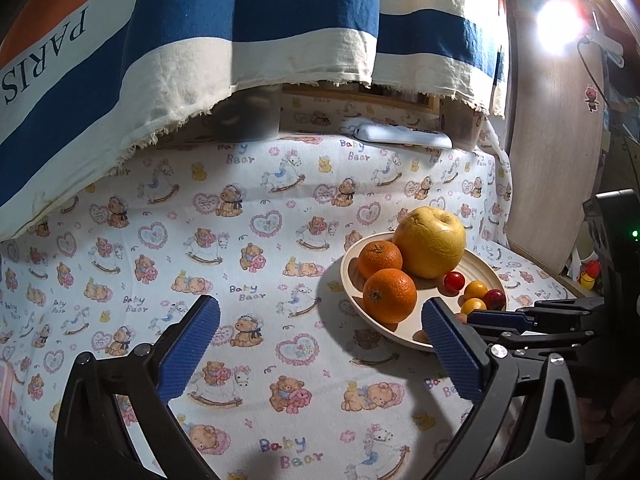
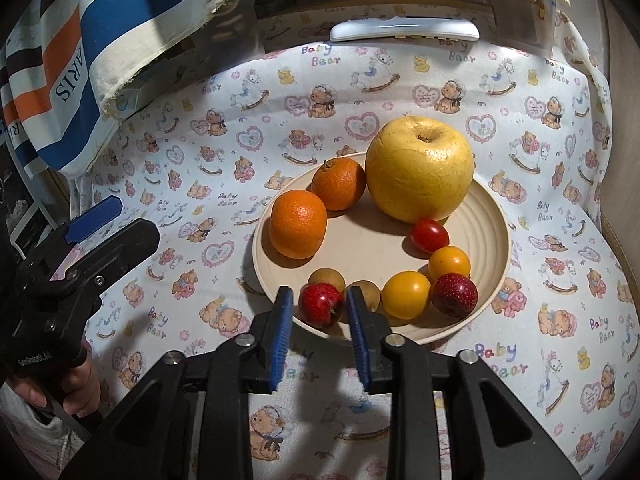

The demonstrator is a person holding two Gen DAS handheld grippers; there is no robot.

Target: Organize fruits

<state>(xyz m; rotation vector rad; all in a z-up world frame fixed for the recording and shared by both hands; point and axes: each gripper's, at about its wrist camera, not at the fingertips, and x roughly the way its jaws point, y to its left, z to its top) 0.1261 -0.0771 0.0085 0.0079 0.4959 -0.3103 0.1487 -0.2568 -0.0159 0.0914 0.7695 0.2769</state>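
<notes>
Blue-padded right tool (image 2: 316, 308) tilted down, straddling red fruit (image 2: 321, 305) w/o pressing.

Hidden and cut-off parts

In the left wrist view, the right gripper (image 1: 472, 314) hides the plate's (image 1: 352, 268) near rim; the striped cloth (image 1: 240, 20) runs off the top edge, hiding things at the table's back edge.

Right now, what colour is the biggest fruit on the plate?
Yellow: the biggest fruit, clearest in the right wrist view.
</notes>
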